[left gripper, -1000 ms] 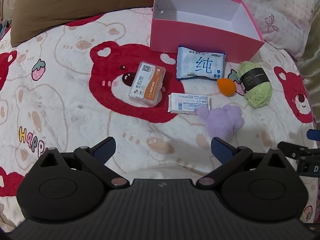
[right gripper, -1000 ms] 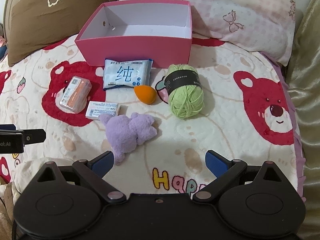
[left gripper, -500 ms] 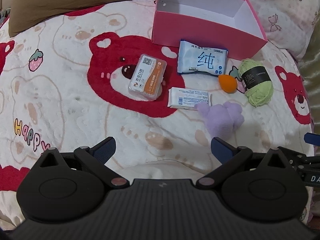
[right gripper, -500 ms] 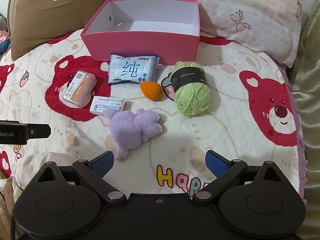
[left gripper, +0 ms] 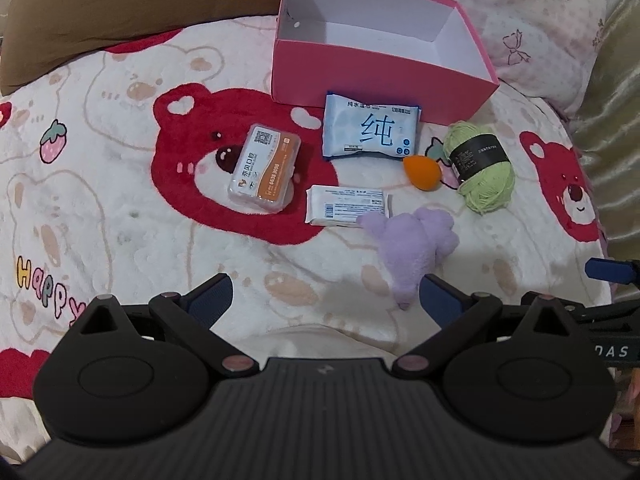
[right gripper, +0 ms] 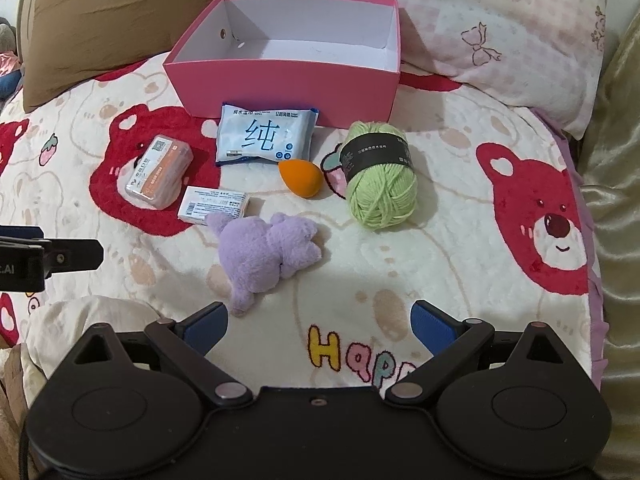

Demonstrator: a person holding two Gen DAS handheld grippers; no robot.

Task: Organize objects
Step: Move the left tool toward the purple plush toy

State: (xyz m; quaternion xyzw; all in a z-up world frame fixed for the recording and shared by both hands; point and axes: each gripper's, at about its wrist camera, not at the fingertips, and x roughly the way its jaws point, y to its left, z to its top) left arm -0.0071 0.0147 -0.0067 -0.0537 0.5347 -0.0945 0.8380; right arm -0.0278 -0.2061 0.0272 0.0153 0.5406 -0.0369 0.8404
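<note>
An open pink box (left gripper: 372,68) (right gripper: 280,80) stands empty at the back of the bed. In front of it lie a blue wipes pack (left gripper: 370,130) (right gripper: 264,136), an orange-and-clear case (left gripper: 264,170) (right gripper: 158,174), a small white packet (left gripper: 346,210) (right gripper: 214,204), an orange sponge egg (left gripper: 422,172) (right gripper: 302,178), a green yarn ball (left gripper: 480,166) (right gripper: 380,180) and a purple plush toy (left gripper: 412,248) (right gripper: 264,256). My left gripper (left gripper: 326,300) is open and empty, just short of the plush. My right gripper (right gripper: 320,326) is open and empty, the plush by its left finger.
The bed is covered by a white blanket with red bears (right gripper: 536,216). A brown pillow (left gripper: 120,8) and a pink checked pillow (right gripper: 500,20) lie behind the box. A shiny olive cover (right gripper: 616,200) lies at the right edge. Each gripper shows at the other view's edge.
Both grippers have moved forward toward the objects, which now look larger and nearer. Both stay open and nothing on the bed has moved.
</note>
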